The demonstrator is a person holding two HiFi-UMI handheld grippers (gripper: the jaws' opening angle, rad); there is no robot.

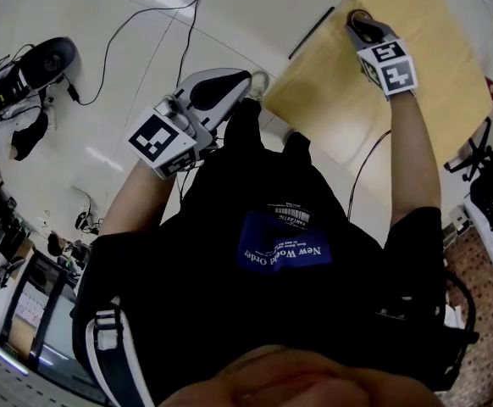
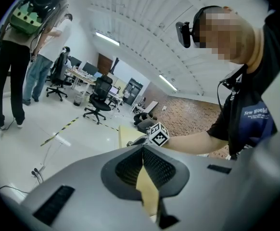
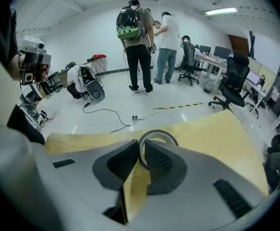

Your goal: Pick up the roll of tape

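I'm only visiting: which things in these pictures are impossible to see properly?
- Roll of tape: in the head view it is hidden under the right gripper; in the right gripper view its near side sits behind the jaws.
- Whether the roll is lifted off the table: no view settles it.
- The table's far end: cut off by the head view's top edge.

The table (image 3: 212, 129) has a pale yellow, wood-look top, smooth and matt; the roll of tape (image 3: 158, 132) is a thin pale ring with a slight sheen; the right gripper (image 3: 141, 146) and the left gripper (image 2: 143, 150) have smooth, matt grey plastic shells; their pads (image 3: 158, 161) are black, ribbed and rubbery-looking; the marker cube (image 1: 388, 64) is matt white with black print; the floor (image 1: 102, 125) is glossy white and mirrors the lamps; the shirt (image 1: 229, 219) is black cloth.
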